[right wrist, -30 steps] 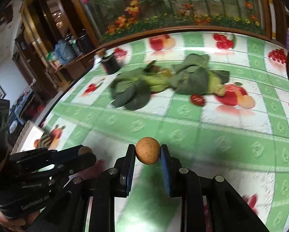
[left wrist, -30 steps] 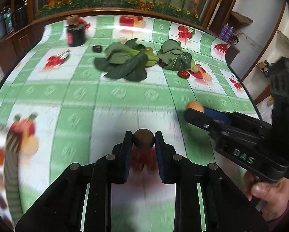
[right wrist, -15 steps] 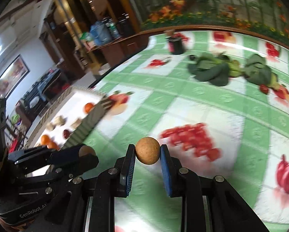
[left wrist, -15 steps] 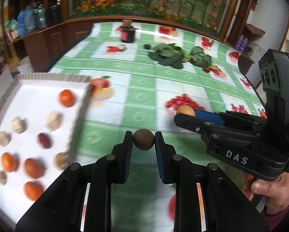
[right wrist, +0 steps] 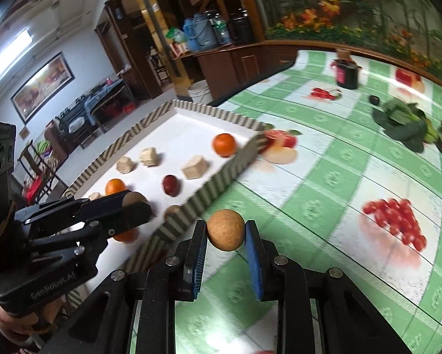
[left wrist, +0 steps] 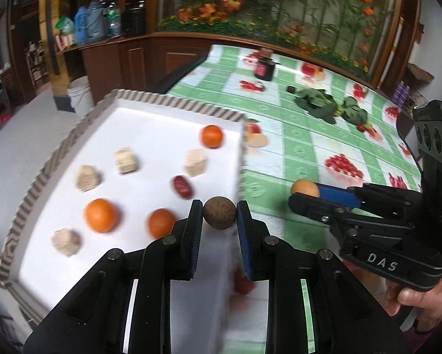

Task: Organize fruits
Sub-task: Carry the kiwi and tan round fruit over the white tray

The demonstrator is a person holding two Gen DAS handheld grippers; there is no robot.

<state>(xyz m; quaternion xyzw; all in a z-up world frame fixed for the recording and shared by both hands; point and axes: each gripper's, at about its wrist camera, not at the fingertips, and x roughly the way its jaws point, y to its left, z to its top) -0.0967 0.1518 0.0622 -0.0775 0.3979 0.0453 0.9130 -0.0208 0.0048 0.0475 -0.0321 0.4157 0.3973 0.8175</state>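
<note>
1. Tongs: the left tongs (left wrist: 219, 216) pinch a dark brown, rough, cork-like ball (left wrist: 220, 213) above the white tray's (left wrist: 150, 124) ridged rim.
2. The right tongs (right wrist: 225, 236) clamp a paler tan, speckled ball (right wrist: 226, 234) above the glossy green-checked counter (right wrist: 324, 177), beside the tray.

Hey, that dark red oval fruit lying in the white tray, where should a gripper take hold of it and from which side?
Grip the dark red fruit across its narrow middle, coming straight down from above. It lies on its side, longer than it is wide, so the short axis fits between the fingers. The tray has a raised striped rim, and a wooden block sits nearby, which argues against a sideways approach.
</note>
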